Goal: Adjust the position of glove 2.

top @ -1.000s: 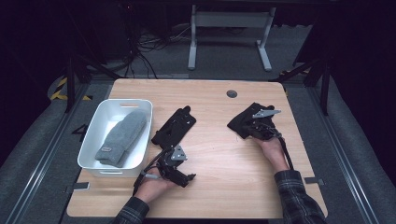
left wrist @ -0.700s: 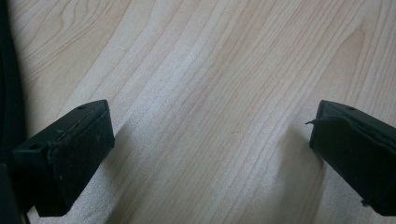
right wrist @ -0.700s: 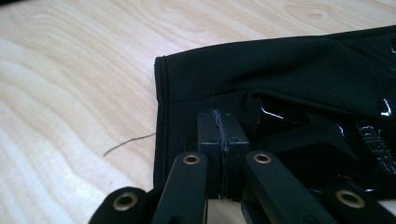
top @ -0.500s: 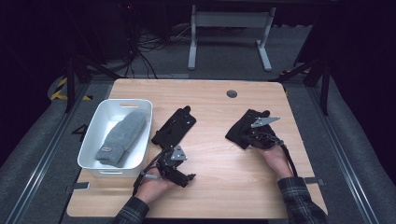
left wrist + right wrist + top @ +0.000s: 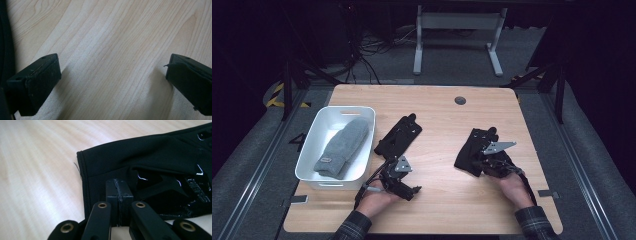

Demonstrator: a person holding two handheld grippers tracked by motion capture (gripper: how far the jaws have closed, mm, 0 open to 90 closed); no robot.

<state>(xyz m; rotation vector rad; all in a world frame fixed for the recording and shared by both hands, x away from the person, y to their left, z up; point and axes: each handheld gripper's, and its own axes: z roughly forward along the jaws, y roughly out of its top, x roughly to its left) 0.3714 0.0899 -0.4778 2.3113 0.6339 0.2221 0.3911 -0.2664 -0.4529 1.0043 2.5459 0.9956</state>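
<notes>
Gloves going into the bin: one grey in, two black out

On the counter (image 5: 442,107), the white bin (image 5: 312,150) holds a grey mitten (image 5: 343,147); one black glove (image 5: 399,134) lies just beside it. The right claw (image 5: 119,195) pinches the other black glove (image 5: 150,175); the left claw (image 5: 110,75) stands spread over bare wood.

The table (image 5: 437,210) is pale wood with fine streaked grain, smooth and faintly satin. The black glove (image 5: 150,170) in the right gripper view is matt stretch cloth with a stitched hem, carrying glossy rubbery patches that catch the light. A second black glove (image 5: 399,134) looks similarly matt. The bin (image 5: 312,150) is smooth white plastic with a soft sheen; the grey mitten (image 5: 343,147) inside is fuzzy knitted wool. The left gripper (image 5: 110,82) has dull black plastic jaws, slightly scuffed; the right gripper (image 5: 118,192) adds brass-coloured metal rivets.
</notes>
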